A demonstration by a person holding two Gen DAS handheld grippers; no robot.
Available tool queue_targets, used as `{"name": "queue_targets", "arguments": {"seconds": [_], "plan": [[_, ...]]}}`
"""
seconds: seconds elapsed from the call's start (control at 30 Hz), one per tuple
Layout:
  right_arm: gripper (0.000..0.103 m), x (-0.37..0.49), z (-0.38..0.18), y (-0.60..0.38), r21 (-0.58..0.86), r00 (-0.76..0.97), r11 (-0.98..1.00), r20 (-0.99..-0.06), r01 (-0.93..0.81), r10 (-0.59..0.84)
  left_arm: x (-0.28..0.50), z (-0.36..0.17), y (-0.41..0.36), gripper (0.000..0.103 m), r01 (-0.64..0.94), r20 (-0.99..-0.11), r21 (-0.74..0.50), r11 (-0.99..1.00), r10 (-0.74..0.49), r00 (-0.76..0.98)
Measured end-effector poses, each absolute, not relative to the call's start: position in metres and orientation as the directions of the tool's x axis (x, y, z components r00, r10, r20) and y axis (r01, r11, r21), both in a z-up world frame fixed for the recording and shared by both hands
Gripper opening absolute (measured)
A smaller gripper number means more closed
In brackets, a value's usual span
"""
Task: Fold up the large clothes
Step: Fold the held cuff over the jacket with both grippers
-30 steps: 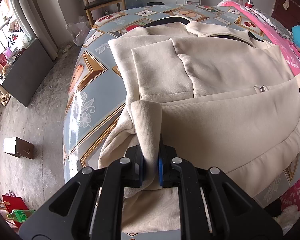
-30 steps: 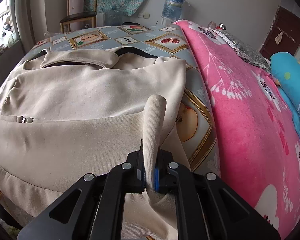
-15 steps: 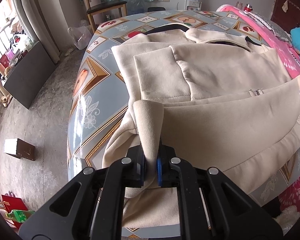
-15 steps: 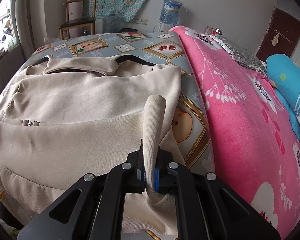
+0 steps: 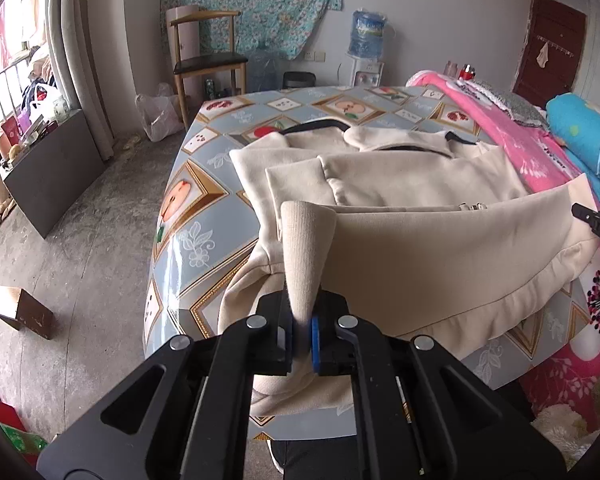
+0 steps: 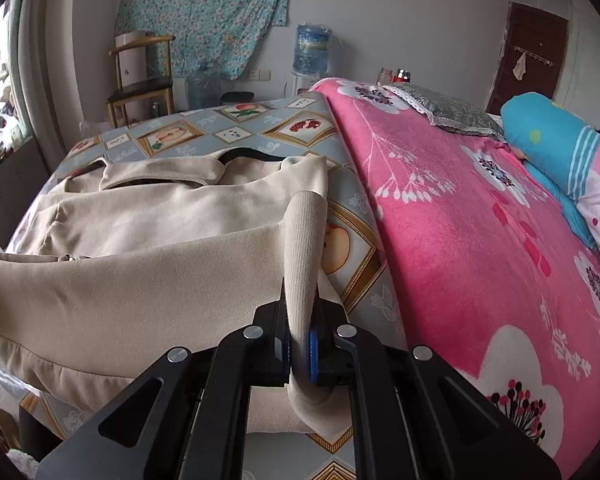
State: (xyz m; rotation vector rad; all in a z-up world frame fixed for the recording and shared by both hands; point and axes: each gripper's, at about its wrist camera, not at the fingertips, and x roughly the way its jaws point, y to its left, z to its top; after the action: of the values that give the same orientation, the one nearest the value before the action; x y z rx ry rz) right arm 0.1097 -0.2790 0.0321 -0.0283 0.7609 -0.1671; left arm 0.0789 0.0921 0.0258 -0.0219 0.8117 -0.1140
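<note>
Both hand-held grippers have risen since the earlier frames, lifting the hem of the cream fleece jacket (image 5: 412,184) higher off the table (image 5: 204,200) with its fruit-patterned cloth. The left hand-held gripper (image 5: 301,338) is clamped on the hem's ribbed left corner; beyond it the jacket lies flat. The right hand-held gripper (image 6: 299,346) pinches the right corner, a pink flowered blanket (image 6: 480,240) to its right.

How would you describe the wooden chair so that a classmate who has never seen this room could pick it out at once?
Start at the flowered teal cloth hanging on the back wall. Below its left end, beyond the patterned table, stands the wooden chair. It alone has a pale curved wooden backrest and a dark seat, with blue water bottles to its right.
</note>
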Motion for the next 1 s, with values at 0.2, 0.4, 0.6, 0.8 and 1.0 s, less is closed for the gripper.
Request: {"name": "queue_targets", "arguments": {"seconds": [0.2, 0.4, 0.6, 0.8, 1.0], "plan": [[0.006, 0.115, 0.056, -0.284, -0.053, 0.765, 0.987, -0.626, 0.153, -0.152, 0.088, 0.054, 0.094, 0.006, 0.117, -0.672, -0.072, 0.991, -0.135, 0.728], [0.006, 0.163, 0.077, -0.286, -0.042, 0.811, 0.991, -0.570, 0.127, -0.128, 0.141, 0.074, 0.103, 0.006, 0.135, -0.645, -0.089, 0.987, -0.160, 0.747], [0.006, 0.242, 0.086, -0.283, -0.061, 0.832, 0.995, -0.545, 0.083, -0.103, 0.223, 0.079, 0.101, 0.006, 0.138, -0.643, -0.035, 0.990, -0.129, 0.755], [0.006, 0.332, 0.073, -0.285, -0.070, 0.812, 0.997, -0.579, 0.043, -0.076, 0.313, 0.070, 0.099, 0.006, 0.126, -0.665, 0.013, 0.992, -0.086, 0.742], [0.006, 0.408, -0.004, -0.288, -0.042, 0.656, 0.999, -0.755, -0.028, -0.013, 0.380, 0.002, 0.106, 0.006, 0.095, -0.801, 0.003, 0.995, -0.054, 0.597]]}}
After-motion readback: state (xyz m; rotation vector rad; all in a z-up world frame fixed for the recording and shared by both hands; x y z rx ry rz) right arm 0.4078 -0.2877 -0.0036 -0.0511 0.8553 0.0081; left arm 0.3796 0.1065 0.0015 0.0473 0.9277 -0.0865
